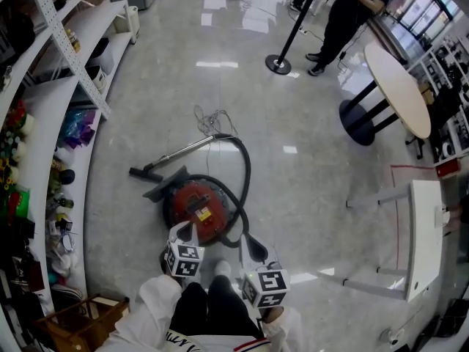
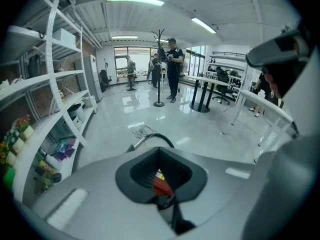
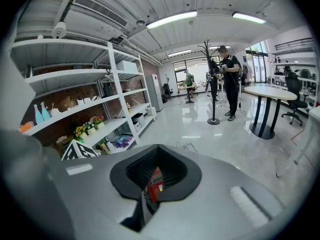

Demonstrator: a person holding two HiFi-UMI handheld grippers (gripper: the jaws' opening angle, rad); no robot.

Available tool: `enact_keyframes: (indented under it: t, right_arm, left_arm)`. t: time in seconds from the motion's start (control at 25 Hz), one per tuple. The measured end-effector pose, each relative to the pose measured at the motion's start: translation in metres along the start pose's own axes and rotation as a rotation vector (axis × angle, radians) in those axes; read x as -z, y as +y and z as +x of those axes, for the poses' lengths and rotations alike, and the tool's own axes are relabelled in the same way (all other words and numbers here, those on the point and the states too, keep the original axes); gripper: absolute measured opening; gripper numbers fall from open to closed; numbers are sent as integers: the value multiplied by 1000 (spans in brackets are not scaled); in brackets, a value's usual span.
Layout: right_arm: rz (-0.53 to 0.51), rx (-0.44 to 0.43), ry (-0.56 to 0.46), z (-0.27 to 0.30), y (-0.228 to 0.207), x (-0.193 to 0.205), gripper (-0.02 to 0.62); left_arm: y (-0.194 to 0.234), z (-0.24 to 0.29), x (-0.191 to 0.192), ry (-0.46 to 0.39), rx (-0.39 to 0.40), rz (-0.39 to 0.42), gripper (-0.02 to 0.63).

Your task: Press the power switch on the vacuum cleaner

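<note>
Approach step: my left gripper (image 1: 182, 235) and right gripper (image 1: 254, 249) (both closed, empty) hover over the round red canister vacuum cleaner (image 1: 198, 205); next I lower one onto its switch.

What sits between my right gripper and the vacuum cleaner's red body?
Only the black hose, which curves round the side of the vacuum cleaner nearest the right gripper. The head view shows it.
</note>
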State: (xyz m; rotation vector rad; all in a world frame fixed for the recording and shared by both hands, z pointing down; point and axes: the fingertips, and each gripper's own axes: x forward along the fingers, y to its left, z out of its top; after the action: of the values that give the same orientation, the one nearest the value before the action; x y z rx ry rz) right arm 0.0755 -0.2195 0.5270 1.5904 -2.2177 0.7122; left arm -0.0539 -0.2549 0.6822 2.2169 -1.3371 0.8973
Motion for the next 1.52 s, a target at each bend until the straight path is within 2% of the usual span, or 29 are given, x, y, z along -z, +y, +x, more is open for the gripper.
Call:
enact_keyframes:
  t: [0.36,0.56,0.88,1.52]
  right_arm:
    - [-29,-10,-16,-14,6,-18,0]
    - [-18,-10,-58,-27,8,-35,0]
    - [-20,-17,-118,-43,20,-68,0]
    - [-39,4,-222,-73,33,-105,0]
  left_arm:
    - [24,-40,-30,-55,-29,19,0]
    - [35,-78,-57,-125,-43,8,0]
    - [45,-138,-107,-254,-30,38,0]
    - [58,-223,-167,-406,-48,75,0]
